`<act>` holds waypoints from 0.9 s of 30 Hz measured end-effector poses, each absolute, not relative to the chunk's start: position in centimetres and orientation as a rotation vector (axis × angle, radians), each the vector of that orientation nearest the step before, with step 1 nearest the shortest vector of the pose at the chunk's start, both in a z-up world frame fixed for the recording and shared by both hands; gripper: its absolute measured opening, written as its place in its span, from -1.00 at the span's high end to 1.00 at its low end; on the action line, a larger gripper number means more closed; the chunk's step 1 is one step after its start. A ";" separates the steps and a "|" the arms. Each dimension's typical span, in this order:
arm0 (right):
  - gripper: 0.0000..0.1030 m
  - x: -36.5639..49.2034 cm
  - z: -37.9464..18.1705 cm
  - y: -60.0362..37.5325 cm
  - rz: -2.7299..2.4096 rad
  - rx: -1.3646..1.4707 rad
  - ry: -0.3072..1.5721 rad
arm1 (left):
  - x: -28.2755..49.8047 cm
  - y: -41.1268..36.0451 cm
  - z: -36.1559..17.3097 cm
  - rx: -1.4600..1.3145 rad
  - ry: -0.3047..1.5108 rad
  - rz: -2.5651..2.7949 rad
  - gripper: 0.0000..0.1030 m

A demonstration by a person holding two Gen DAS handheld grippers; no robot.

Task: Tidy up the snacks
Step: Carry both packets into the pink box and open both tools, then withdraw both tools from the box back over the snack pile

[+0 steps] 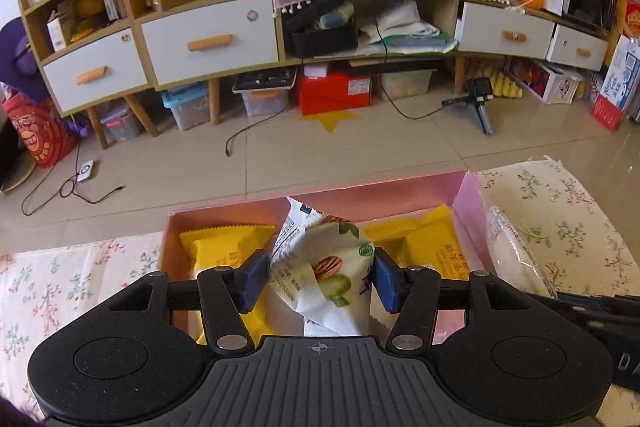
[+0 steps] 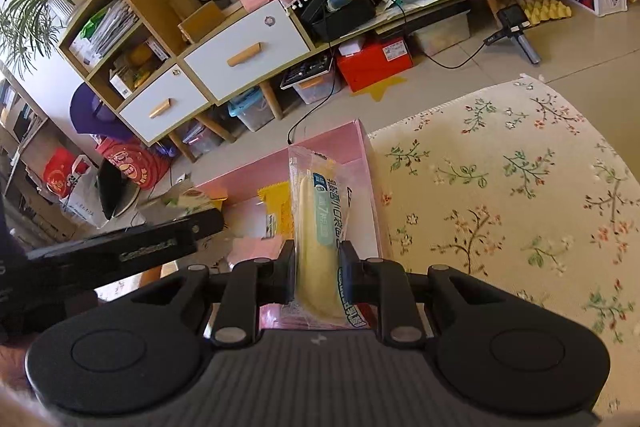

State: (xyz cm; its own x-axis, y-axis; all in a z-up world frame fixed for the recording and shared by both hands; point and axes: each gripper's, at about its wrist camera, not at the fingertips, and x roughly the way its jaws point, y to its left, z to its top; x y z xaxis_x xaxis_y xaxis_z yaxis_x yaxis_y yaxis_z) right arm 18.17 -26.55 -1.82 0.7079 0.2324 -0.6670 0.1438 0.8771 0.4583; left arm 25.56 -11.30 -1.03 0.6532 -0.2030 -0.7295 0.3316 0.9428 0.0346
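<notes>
**Both grippers loaded, over the pink box — drop step**

Left gripper (image 1: 320, 277): blue pads pinching a crumpled white nut-print packet (image 1: 320, 267), jaws partway closed on it. The packet sticks up and forward between the fingers. Directly below and ahead of the fingers is the pink box (image 1: 466, 195), with a yellow packet (image 1: 218, 247) off the left finger and another yellow one (image 1: 432, 239) off the right. The gap between them sits right under the held packet.

Right gripper (image 2: 318, 275): jaws clamped narrow on a clear-wrapped pale yellow roll (image 2: 316, 227), held on edge, its long axis pointing away from the fingers. The box's right wall (image 2: 370, 171) lies just to the right of the roll; the floral cloth (image 2: 500, 187) is further right. The left gripper's body shows as a dark bar off to the left, near.

How I'd do it, judging from this:
- Left first. Lower it into the gap between the yellows, then open. Released high, I'd expect the crumpled wrapper to land across a yellow packet.
- Right: looks close to the wall. Shift slightly left before release, keep the roll parallel to the wall, and lay it flat along that side.
- Stagger the two drops; the grippers are close enough to clash.
- The box floor under the right gripper is mostly hidden, so I can't tell what's there.
</notes>
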 end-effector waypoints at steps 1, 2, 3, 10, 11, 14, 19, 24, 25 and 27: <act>0.62 18.3 -1.9 -26.4 0.049 0.506 0.789 | 25.8 -11.4 -1.2 0.166 0.810 -0.303 -0.06; 0.62 18.4 -1.9 -26.4 0.048 0.502 0.786 | 26.1 -11.4 -1.4 0.161 0.816 -0.304 -0.07; 0.61 18.5 -2.0 -26.4 0.046 0.501 0.782 | 26.3 -11.4 -1.5 0.156 0.821 -0.306 -0.09; 0.32 18.4 -1.5 -26.3 0.032 0.478 0.758 | 26.1 -11.3 -1.6 0.158 0.788 -0.331 -0.34; 0.17 18.4 -1.4 -26.3 0.028 0.477 0.753 | 25.9 -11.2 -1.5 0.157 0.781 -0.330 -0.40; -0.04 18.1 -0.9 -26.4 0.031 0.489 0.740 | 25.4 -11.0 -1.1 0.150 0.772 -0.345 -0.47; -0.22 17.3 0.4 -26.3 0.032 0.477 0.720 | 24.1 -10.3 -0.3 0.157 0.768 -0.341 -0.54; -0.39 16.0 1.6 -25.9 0.036 0.441 0.710 | 22.0 -9.4 0.7 0.141 0.765 -0.346 -0.59; -0.41 15.7 1.9 -25.8 0.035 0.431 0.708 | 21.5 -9.2 0.9 0.139 0.764 -0.347 -0.60; -0.47 15.1 2.2 -25.6 0.033 0.418 0.702 | 20.5 -8.8 1.3 0.131 0.763 -0.350 -0.65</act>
State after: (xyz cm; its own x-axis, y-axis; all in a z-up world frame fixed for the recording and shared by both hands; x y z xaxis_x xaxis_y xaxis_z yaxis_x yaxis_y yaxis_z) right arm 15.11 -25.64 2.25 0.7666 0.1679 -0.6198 0.1094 0.9169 0.3837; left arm 20.46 -8.82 1.28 0.6687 -0.2623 -0.6958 0.3566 0.9342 -0.0094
